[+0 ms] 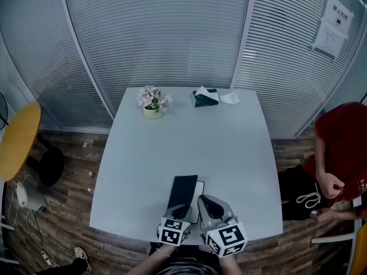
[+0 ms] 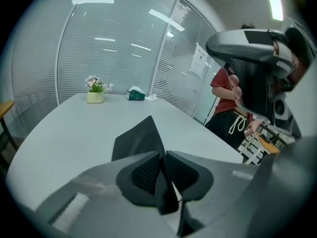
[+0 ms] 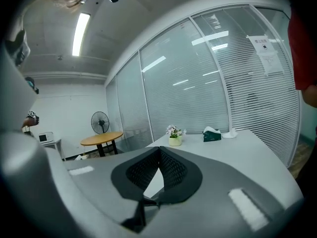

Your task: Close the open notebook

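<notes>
Pinches the notebook's black cover with the left gripper; holds the right gripper squeezed together, empty, just beside it over the white table.

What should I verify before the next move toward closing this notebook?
1. Left gripper grips the notebook cover: ok, the cover sits between its pads.
2. Cover lifted off the white page: ok, it stands raised, not yet closed.
3. Right gripper empty: ok, jaws together on nothing.
4. Right gripper out of the cover's path: cannot tell, it hangs close beside the page.
5. Rest of the table near the notebook free: ok, flower pot and tissue box stand at the far edge.
</notes>
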`<action>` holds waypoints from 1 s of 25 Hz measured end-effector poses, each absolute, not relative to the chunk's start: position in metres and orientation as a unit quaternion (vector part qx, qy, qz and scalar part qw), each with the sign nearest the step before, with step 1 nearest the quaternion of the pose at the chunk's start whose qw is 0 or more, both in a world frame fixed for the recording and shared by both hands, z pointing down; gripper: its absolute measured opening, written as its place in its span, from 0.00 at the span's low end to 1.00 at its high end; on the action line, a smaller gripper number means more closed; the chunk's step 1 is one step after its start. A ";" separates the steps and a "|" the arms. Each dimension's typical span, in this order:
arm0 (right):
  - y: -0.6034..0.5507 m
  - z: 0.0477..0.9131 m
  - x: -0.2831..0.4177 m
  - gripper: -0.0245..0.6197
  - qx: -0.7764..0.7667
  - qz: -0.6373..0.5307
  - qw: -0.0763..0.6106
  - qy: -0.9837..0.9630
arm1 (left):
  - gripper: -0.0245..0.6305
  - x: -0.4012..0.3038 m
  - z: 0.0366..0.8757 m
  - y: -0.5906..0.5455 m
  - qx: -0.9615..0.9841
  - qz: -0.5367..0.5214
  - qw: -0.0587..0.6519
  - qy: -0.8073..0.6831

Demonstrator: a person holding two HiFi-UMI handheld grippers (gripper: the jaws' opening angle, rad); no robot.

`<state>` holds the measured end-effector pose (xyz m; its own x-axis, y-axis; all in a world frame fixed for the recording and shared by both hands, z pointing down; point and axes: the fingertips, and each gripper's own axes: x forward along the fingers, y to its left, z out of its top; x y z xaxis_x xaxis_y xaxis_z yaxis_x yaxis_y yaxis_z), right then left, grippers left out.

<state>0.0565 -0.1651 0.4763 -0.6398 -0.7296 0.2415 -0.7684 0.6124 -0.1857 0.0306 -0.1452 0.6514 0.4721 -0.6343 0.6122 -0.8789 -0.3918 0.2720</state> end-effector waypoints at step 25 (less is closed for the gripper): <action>-0.166 0.498 0.106 0.04 0.453 0.153 0.083 -0.875 | 0.18 0.088 0.755 -0.129 0.782 0.312 0.317 -0.437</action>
